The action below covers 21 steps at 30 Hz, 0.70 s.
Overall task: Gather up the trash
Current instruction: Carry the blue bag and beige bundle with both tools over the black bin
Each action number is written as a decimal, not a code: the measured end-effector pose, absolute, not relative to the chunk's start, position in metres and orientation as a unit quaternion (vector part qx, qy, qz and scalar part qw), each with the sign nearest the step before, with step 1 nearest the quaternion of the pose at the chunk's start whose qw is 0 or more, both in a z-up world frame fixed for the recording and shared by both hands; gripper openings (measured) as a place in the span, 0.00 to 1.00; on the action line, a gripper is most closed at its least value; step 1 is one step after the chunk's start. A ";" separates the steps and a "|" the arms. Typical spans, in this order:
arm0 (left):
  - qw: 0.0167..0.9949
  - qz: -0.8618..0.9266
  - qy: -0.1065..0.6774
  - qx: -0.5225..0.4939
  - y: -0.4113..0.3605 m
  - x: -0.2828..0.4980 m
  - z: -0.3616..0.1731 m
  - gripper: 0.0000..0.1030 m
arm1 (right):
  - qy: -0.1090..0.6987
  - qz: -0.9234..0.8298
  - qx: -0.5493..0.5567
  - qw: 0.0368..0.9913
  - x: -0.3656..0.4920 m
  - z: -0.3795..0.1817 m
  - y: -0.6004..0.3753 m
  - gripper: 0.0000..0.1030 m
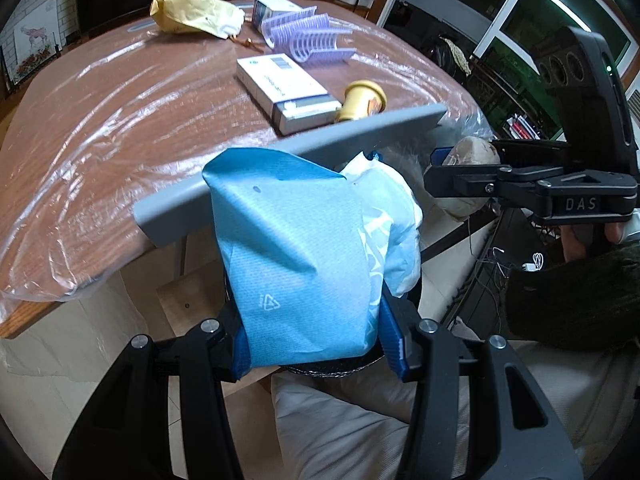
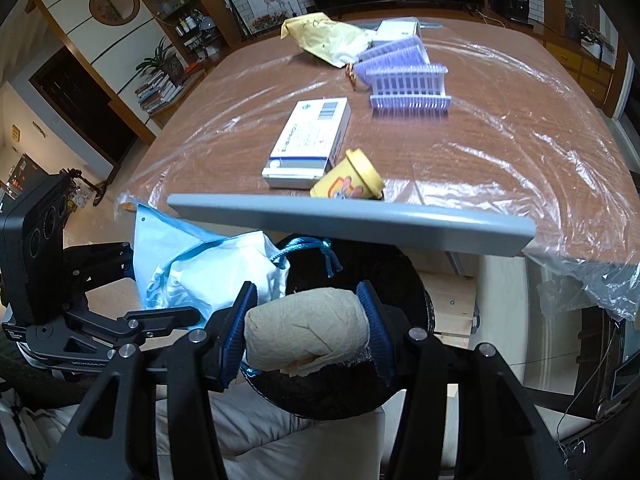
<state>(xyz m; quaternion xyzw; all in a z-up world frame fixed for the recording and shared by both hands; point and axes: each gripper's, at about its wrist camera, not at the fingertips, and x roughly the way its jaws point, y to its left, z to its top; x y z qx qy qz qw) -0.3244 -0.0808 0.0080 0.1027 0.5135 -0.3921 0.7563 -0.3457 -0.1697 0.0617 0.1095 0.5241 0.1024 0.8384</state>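
Note:
My left gripper [image 1: 316,344] is shut on a crumpled blue paper bag [image 1: 296,256], held in front of the table edge; the bag also shows in the right wrist view [image 2: 192,268]. My right gripper [image 2: 306,328] is shut on a beige wad of paper towel [image 2: 306,334], held over a black mesh waste bin [image 2: 344,392] below the table. In the left wrist view the right gripper [image 1: 444,178] is at the right with the wad [image 1: 470,156] in it. A yellow cup [image 2: 350,178] lies on its side near the table's front edge.
The brown table [image 2: 480,152] is covered with clear plastic film. On it lie a white box [image 2: 308,140], purple plastic racks [image 2: 404,76], a yellow padded envelope [image 2: 324,38] and a second white box [image 2: 398,28]. A grey bar [image 2: 352,220] runs along the table's near edge.

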 end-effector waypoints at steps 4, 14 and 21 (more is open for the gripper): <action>0.754 -0.386 0.520 0.109 -0.083 -0.324 0.000 0.50 | 0.528 0.101 0.106 0.836 -0.344 0.055 -0.168 0.50; 0.749 -0.378 0.529 0.127 -0.088 -0.326 -0.015 0.50 | 0.538 0.102 0.098 0.831 -0.341 0.043 -0.161 0.50; 0.748 -0.374 0.532 0.133 -0.093 -0.324 -0.022 0.50 | 0.545 0.105 0.094 0.827 -0.337 0.035 -0.156 0.50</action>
